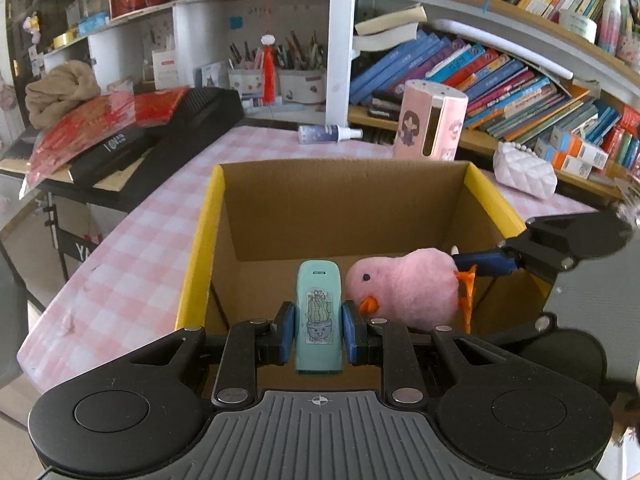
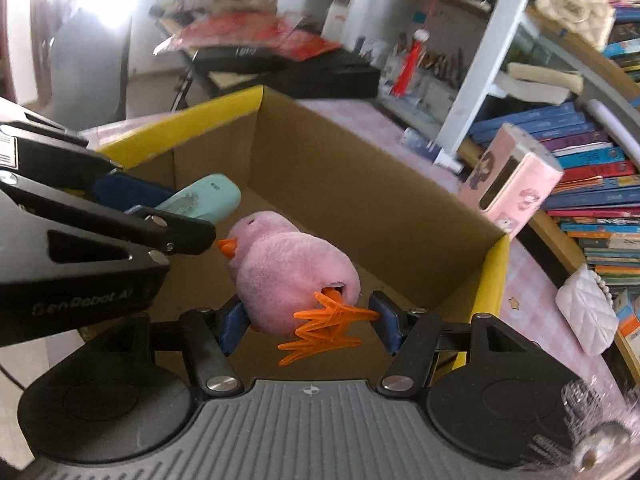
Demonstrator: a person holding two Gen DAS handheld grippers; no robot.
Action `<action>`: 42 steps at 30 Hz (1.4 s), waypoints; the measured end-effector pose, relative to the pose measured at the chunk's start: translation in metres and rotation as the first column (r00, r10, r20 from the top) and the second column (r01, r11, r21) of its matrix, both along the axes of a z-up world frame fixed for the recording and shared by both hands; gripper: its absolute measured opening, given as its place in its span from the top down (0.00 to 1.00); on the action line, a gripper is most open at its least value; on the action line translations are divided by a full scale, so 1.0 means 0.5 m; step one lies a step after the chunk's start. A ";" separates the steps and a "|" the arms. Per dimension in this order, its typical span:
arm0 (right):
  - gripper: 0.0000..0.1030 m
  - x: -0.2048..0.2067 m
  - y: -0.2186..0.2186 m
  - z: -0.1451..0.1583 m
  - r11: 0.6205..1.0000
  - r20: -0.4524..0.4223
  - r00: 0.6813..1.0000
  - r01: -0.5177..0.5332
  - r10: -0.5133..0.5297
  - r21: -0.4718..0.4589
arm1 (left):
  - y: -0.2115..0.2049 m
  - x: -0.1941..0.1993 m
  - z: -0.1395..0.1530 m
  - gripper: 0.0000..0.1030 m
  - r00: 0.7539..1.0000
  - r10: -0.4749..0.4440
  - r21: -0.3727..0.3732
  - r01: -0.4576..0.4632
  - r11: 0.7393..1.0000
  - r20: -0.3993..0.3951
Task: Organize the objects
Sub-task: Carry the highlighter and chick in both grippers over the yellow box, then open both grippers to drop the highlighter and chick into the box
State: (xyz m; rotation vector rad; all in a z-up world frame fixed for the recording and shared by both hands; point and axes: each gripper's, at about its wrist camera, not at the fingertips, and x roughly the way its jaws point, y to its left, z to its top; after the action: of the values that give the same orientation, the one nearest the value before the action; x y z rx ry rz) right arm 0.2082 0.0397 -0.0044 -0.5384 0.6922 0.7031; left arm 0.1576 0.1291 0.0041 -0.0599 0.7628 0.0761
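Clamped between the left gripper's point(image 1: 319, 334) blue pads, a mint stapler point(image 1: 318, 316) hung over the open cardboard box point(image 1: 208, 240). Beside it, the right gripper point(image 2: 308, 322) pinched a pink plush bird point(image 2: 288, 276).

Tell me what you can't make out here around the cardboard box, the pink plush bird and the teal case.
- Cardboard box floor near its front wall: both views, hidden by the gripper bodies.
- Pink plush bird underside: right wrist view, the right gripper covers it.
- Teal case back and lower end: left wrist view, behind the left gripper.
- Book spines: right wrist view, blurred, unreadable.
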 end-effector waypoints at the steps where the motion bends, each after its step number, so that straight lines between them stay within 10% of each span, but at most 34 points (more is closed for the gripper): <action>1: 0.40 0.008 0.000 -0.001 1.000 -0.012 1.000 -0.007 0.007 -0.009 | 0.000 0.003 -0.003 0.78 1.000 -0.001 0.000 0.001 1.000 -0.005; 20: 0.41 0.026 0.010 -0.011 0.995 -0.069 0.997 -0.047 0.041 -0.089 | -0.001 0.015 -0.029 0.76 0.999 0.013 -0.015 -0.013 1.000 -0.047; 42: 0.19 -0.125 -0.119 0.117 0.953 0.145 0.964 0.184 -0.223 0.241 | -0.004 -0.189 0.085 0.14 0.960 0.127 0.013 -0.135 0.991 0.250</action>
State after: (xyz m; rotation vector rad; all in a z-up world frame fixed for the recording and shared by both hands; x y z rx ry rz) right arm 0.1457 -0.0198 0.0541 -0.3078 0.4907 0.5258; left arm 0.0628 0.1272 0.0467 -0.0895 0.5057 0.2029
